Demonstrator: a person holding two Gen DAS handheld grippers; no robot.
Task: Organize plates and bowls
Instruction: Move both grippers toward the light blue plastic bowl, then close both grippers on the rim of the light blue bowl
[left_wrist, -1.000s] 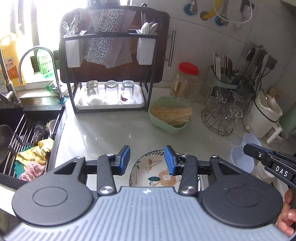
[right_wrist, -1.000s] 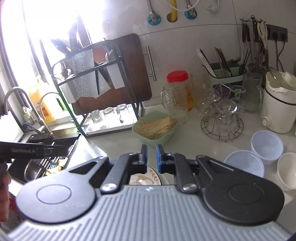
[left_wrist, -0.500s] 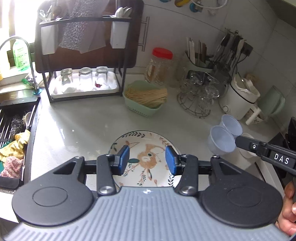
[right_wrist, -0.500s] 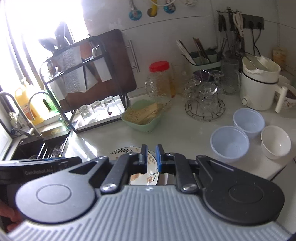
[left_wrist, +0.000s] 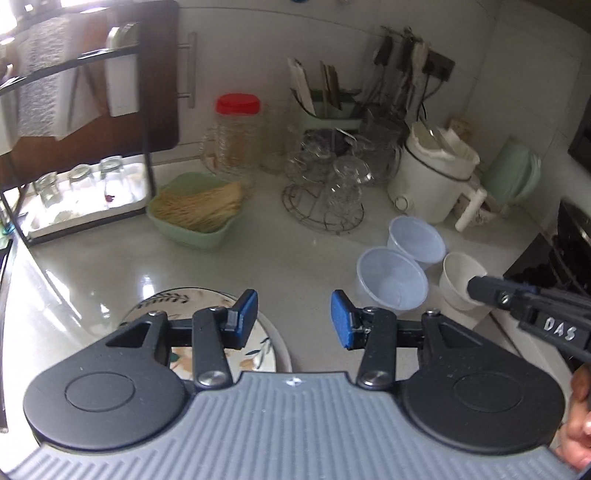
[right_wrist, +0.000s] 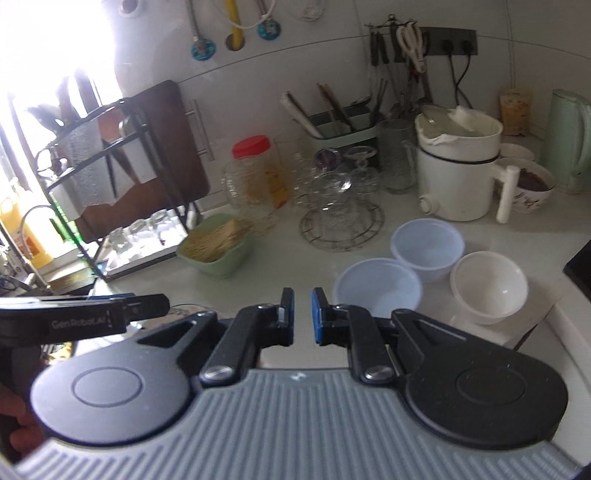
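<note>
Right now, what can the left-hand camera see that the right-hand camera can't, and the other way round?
Only the left wrist view shows the patterned plate below the open left gripper, and the right tool reaching over the white bowl.

Only the right wrist view shows the narrowly parted right gripper, the brown-filled bowl beside the white cooker, and the orange bottle.

Both show two translucent bowls, the green basket, red-lidded jar and glass rack.
</note>
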